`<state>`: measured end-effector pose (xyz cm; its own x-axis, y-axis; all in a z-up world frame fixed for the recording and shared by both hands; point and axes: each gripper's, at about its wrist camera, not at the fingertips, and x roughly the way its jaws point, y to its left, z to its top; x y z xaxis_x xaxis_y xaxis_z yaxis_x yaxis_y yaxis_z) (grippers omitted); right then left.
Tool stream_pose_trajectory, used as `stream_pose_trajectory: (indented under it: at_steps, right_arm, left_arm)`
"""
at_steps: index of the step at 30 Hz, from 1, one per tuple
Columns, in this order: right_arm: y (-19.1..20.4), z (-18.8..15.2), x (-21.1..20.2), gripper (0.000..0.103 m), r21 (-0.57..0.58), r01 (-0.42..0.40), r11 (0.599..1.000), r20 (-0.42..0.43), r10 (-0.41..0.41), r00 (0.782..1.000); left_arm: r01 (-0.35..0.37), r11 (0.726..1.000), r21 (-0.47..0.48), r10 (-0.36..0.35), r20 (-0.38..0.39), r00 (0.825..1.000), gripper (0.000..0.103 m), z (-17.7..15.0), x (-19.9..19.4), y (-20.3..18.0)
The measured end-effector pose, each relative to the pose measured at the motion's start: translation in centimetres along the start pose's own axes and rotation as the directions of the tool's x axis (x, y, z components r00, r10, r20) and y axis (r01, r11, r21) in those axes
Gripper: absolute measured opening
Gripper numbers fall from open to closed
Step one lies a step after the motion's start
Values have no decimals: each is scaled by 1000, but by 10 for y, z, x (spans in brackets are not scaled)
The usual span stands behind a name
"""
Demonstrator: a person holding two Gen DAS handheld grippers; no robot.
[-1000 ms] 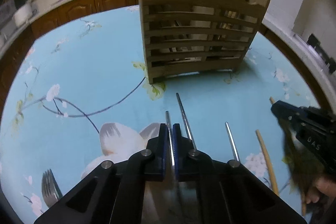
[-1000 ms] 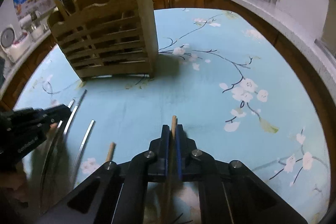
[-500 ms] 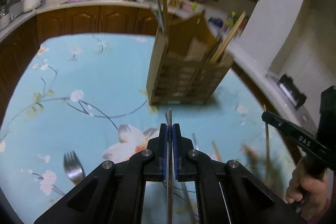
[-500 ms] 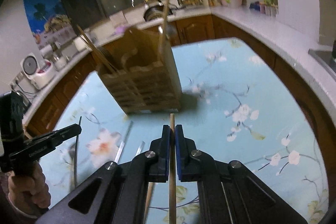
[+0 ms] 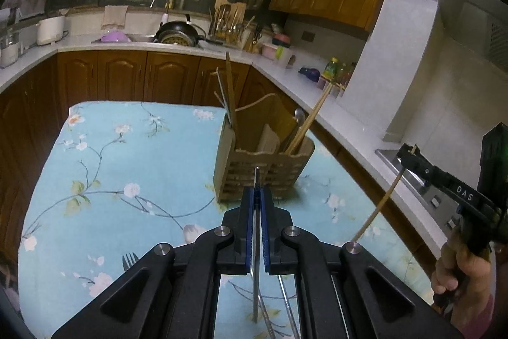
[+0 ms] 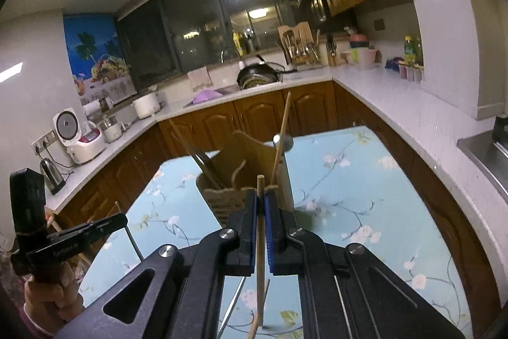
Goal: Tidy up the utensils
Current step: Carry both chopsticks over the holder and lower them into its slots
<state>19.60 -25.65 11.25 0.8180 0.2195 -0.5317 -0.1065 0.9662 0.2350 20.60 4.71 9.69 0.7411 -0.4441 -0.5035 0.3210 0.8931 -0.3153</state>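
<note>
Left gripper (image 5: 257, 196) was pinching 1 metal chopstick (image 5: 256, 259), jaws pressed tight on it, with the wooden utensil holder (image 5: 263, 170) just ahead on the floral tablecloth (image 5: 127, 154). Right gripper (image 6: 261, 202) clamped 1 wooden chopstick (image 6: 260, 259), the holder directly beyond its tips. A fork (image 5: 128, 260) lay below-left of the left gripper.

The tabletop (image 5: 127, 154) lay bare to the left of the holder (image 5: 263, 177), giving wide room there. Chopsticks (image 5: 309, 123) and a spoon (image 5: 298, 116) stuck up from the holder, crowding its mouth. A fork (image 5: 128, 261) and loose sticks (image 5: 285, 304) lay near the front edge, beneath both grippers.
</note>
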Motion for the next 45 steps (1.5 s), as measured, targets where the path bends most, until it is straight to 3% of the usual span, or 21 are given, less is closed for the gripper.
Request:
stream_pose_trajectory:
  at_steps: [18,31,38,45]
  right_arm:
    - [3,12,0,5,12,-2,1000,38,1,999]
    - [9,82,9,5,7,11,1000,205,-12,979]
    - [8,119,26,5,30,18,999,289,-25,957]
    - [0,113,62,5,31,34,999,286,-42,957]
  left_arm:
    - [1,1000,-5,0,58,998,2,18,-2,-1]
    - [-9,999,43,0,210,978,2,78,7,-5]
    - [-45,999,23,36,300,953,2,106,36,0]
    - [-78,997,-28,83,309,948,2,84,89,5]
